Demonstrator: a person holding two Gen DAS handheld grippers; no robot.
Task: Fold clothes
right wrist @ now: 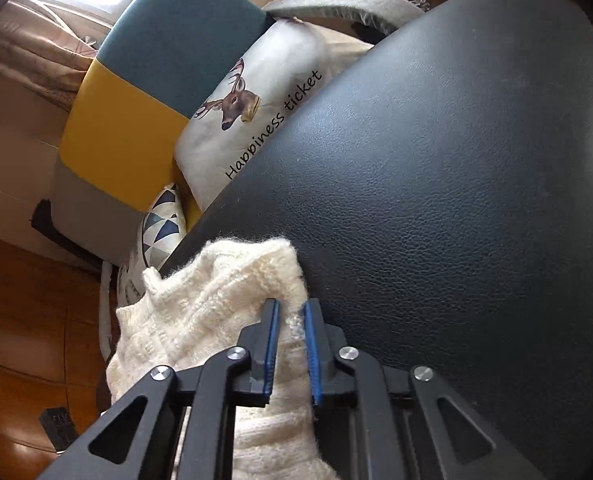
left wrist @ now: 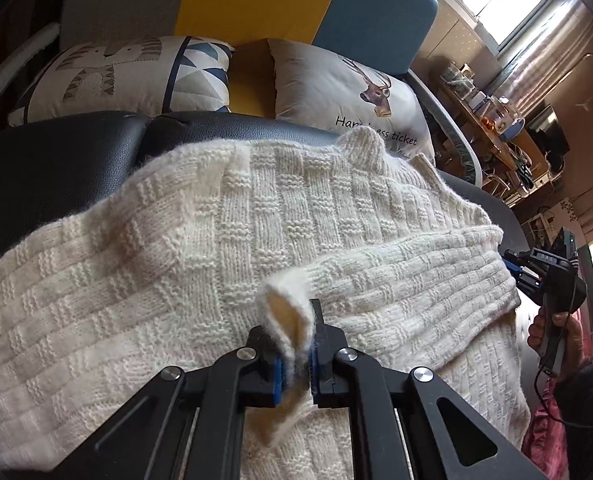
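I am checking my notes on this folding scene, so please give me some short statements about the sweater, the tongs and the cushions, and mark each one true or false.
1. The left tongs are shut on a fold of the cream knitted sweater. True.
2. The sweater lies on a wooden table. False: it lies on a black leather surface.
3. The right tongs have the sweater's edge between their blue pads. True.
4. The cushion with the deer picture has no writing. False: it reads "Happiness ticket".
5. The sweater is dark red. False: it is cream white.
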